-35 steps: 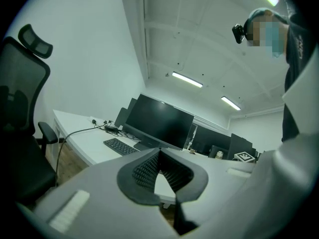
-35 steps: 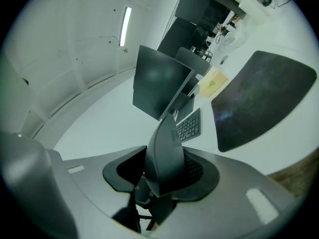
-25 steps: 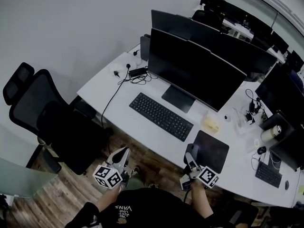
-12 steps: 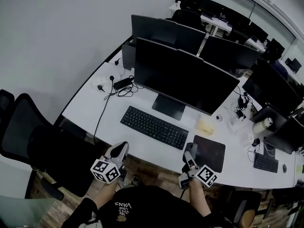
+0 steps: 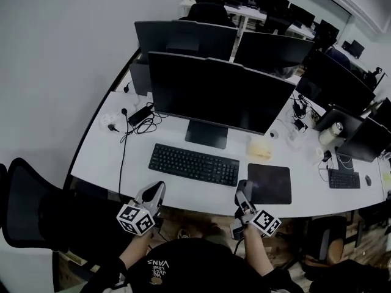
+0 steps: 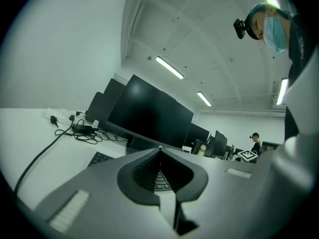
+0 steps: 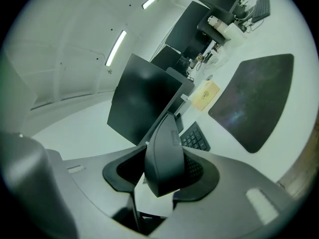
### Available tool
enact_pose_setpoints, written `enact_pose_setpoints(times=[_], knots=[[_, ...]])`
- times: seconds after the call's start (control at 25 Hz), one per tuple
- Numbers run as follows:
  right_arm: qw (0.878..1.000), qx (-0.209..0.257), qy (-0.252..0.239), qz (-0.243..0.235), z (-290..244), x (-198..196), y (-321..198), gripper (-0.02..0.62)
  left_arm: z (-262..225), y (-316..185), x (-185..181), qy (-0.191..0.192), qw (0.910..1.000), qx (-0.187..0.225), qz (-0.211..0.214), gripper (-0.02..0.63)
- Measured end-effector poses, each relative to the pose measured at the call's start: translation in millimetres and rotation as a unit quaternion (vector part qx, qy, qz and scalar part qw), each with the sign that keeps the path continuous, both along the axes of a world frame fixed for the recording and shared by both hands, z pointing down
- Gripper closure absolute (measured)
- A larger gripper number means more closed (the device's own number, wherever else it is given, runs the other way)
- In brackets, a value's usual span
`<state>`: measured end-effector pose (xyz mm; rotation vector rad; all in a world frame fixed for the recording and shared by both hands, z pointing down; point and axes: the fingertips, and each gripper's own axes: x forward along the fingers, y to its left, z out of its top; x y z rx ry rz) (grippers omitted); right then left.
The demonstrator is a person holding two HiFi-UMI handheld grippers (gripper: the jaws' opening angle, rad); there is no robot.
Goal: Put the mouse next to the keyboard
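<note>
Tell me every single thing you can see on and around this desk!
desk: one, white, in front of the person
monitor: one, black, middle of desk
keyboard: one, black, before monitor
mouse pad: one, dark, right of keyboard
yellowish item: one, behind mouse pad
cables: several, black, desk's back left
chair: one, black, left of desk
mouse: one, black, in right gripper
left gripper: grey, shut, empty
right gripper: grey, holding mouse

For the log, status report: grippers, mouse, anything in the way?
Left gripper shut, empty. Right gripper shut on mouse, at desk's near edge. Mouse pad right of keyboard, bare; no blocker seen.
</note>
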<state>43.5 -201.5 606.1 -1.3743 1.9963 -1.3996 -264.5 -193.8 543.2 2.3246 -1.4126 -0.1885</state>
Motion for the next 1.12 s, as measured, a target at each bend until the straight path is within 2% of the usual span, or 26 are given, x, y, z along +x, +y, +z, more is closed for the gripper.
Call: enact_pose_setpoints(times=[0.28,0.8,1.12], knots=[[1.0,-0.011,0.019,0.022,17,23,-19,0.417,3,-17,16,-0.005,0.9997,0.001,0.024,0.604],[0.996,-0.064,0.056,-0.017,65,64,-64,0.417,5,-58,73,-0.011,0.9995,-0.003,0.028,0.604],[0.993,-0.088,0.073,-0.037,87,84,-95,0.417,9,-77,96,-0.014,0.9996,-0.011,0.022,0.604]])
